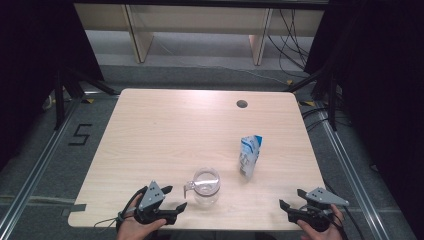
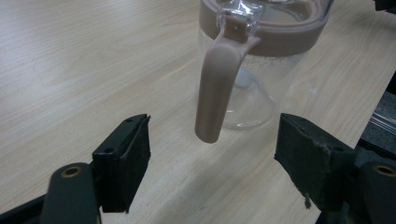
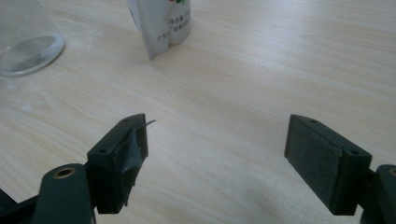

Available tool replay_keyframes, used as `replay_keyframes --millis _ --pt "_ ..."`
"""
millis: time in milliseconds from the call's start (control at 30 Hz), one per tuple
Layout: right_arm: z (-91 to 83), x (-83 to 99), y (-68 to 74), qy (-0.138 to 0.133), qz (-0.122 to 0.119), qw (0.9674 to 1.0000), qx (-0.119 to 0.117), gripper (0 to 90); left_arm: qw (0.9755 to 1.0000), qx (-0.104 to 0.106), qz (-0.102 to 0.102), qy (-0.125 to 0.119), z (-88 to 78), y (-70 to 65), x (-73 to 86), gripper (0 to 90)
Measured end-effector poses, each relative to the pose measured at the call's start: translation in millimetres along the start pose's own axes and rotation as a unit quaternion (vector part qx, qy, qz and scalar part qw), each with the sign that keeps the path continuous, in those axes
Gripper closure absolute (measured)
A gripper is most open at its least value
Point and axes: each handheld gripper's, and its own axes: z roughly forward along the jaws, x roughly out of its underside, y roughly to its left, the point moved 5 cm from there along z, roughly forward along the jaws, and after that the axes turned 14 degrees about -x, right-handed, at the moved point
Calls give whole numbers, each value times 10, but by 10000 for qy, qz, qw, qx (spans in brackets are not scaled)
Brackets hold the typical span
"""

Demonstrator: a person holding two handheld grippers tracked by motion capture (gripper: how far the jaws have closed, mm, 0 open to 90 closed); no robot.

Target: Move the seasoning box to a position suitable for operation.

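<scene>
The clear glass jug (image 1: 205,186) stands upright near the front edge of the wooden table (image 1: 165,130), its mauve-brown rim band and handle (image 2: 217,88) turned toward your left gripper (image 1: 173,198). In the left gripper view that handle hangs down in line with the gap between the two black jaws but a little beyond their tips, so nothing touches it; your jaws there are spread wide with bare tabletop between them. From the high view, your left gripper sits just beside the jug on its left, close to the front edge, with your left hand (image 1: 134,226) behind it. Just to the right of the jug and slightly farther back stands a white and blue pouch (image 1: 249,156), upright and apart from the glass. Your right gripper (image 1: 291,198) lies well to the right of the jug, near the table's front right corner, held in your right hand (image 1: 325,227). Its jaws are also spread wide and hold nothing; in the right gripper view the jug's base and the pouch's foot lie ahead of them.
</scene>
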Motion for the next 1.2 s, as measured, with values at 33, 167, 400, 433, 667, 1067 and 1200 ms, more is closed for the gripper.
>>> replay_keyframes --millis 33,167,400,433,667,1067,1200 --pt "-1 0 4 9 34 10000 1 223 10000 -4 -6 -7 -1 -4 -7 294" --pt "-1 -1 1 8 25 10000 13 224 9999 12 89 -51 0 -6 -48 347" --pt "-6 -3 4 10 19 10000 40 227 9996 94 255 -100 55 -34 -89 431" --pt "-9 -3 6 52 -14 10000 46 228 9997 119 214 -97 68 -49 -95 445" --pt "-8 -3 1 43 -4 10000 73 229 9992 99 375 -136 112 -69 -137 544" --pt "-1 -2 -3 41 -25 10000 72 230 9966 193 735 -310 193 -24 -189 728" --pt "9 -5 1 9 -54 10000 70 231 9953 327 843 -347 217 -15 -202 731"
